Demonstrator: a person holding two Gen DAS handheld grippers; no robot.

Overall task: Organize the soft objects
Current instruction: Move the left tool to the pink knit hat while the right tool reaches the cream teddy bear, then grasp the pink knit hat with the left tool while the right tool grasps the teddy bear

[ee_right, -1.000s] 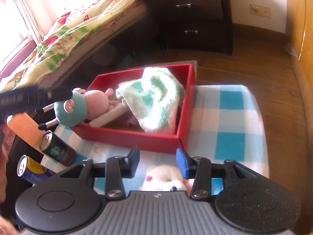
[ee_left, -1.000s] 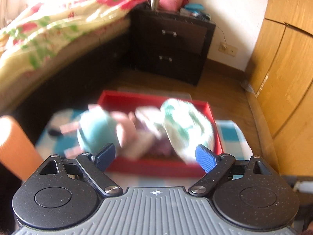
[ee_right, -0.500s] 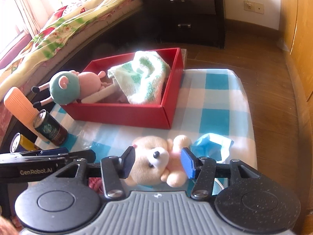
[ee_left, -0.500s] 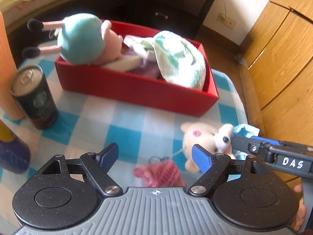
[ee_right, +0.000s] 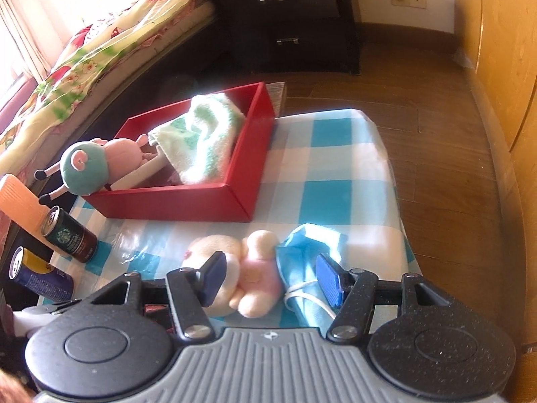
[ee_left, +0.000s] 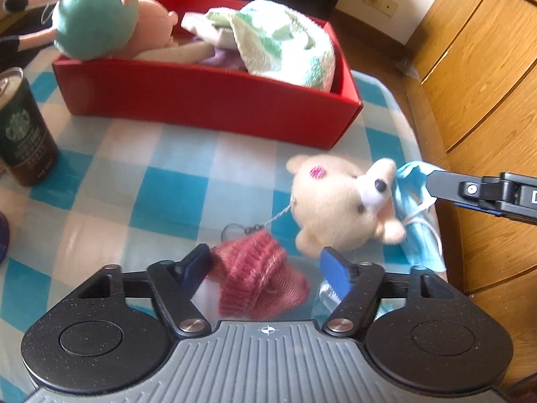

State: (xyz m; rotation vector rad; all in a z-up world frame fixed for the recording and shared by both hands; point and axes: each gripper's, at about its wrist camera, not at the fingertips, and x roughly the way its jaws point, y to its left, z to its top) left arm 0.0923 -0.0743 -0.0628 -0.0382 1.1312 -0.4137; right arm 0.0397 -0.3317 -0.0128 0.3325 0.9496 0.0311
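Note:
A small pink knit piece (ee_left: 258,278) lies on the blue checked cloth (ee_left: 151,174) between the fingers of my left gripper (ee_left: 266,268). Its jaws are closing; the right pad still stands clear of the knit. A cream bear plush (ee_left: 335,201) on a keychain lies just beyond, with a blue face mask (ee_left: 416,215) beside it. My right gripper (ee_right: 272,280) straddles the bear (ee_right: 251,275) and the mask (ee_right: 302,245); its jaws are opening and press on neither. The red box (ee_right: 174,201) holds a pig plush (ee_right: 90,164) and a green-white towel (ee_right: 201,137).
A dark coffee can (ee_right: 68,235), a blue-yellow can (ee_right: 37,275) and an orange object (ee_right: 18,201) stand left of the box. The table's edge runs close on the right above wooden flooring (ee_right: 446,174). A bed (ee_right: 84,57) and dark nightstand (ee_right: 288,16) lie behind.
My left gripper came down from facing the box to the cloth, around the pink knit, and its jaws narrowed. My right gripper shifted over the bear and mask, and its jaws widened.

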